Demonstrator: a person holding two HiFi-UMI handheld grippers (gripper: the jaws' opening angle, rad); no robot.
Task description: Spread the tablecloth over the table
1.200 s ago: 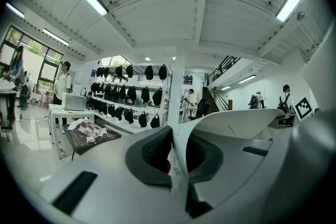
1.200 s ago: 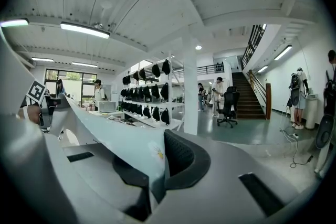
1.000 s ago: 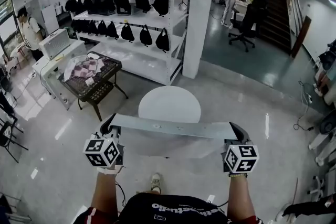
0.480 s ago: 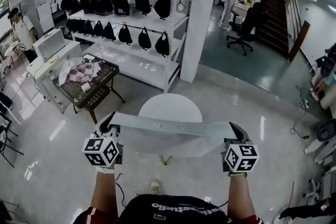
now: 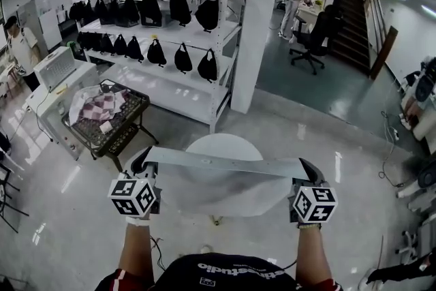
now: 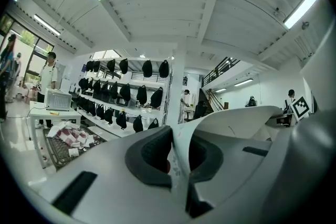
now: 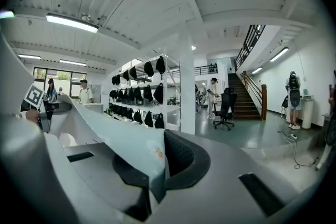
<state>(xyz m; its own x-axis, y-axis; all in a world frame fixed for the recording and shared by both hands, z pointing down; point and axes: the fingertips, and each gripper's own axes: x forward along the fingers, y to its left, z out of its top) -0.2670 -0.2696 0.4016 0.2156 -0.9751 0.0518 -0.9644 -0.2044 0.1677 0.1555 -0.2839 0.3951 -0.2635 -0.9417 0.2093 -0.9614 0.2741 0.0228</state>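
Head view shows the tablecloth point(image 5: 228, 165) stretched in a taut, level band between the left gripper point(image 5: 140, 161) and the right gripper point(image 5: 308, 171), with the rest of the cloth hanging below that edge. It hides the near part of the round white surface point(image 5: 221, 143), while the far part shows bare beyond the cloth. I cannot tell whether the cloth touches the surface.

In the left gripper view, the fingers point(image 6: 149, 152) are clenched on one end of the cloth's upper edge, with the fabric pinched thin between the dark pads. In the right gripper view, the fingers point(image 7: 184, 157) are clamped on the opposite end, where a small flower print shows.

Beyond the surface stands a white pillar point(image 5: 255, 24). Beyond the surface and to its left is a shelf rack point(image 5: 170, 84) hung with black bags point(image 5: 178, 8). Left of the surface sits a low dark mesh stand point(image 5: 121, 134) carrying checked cloths.
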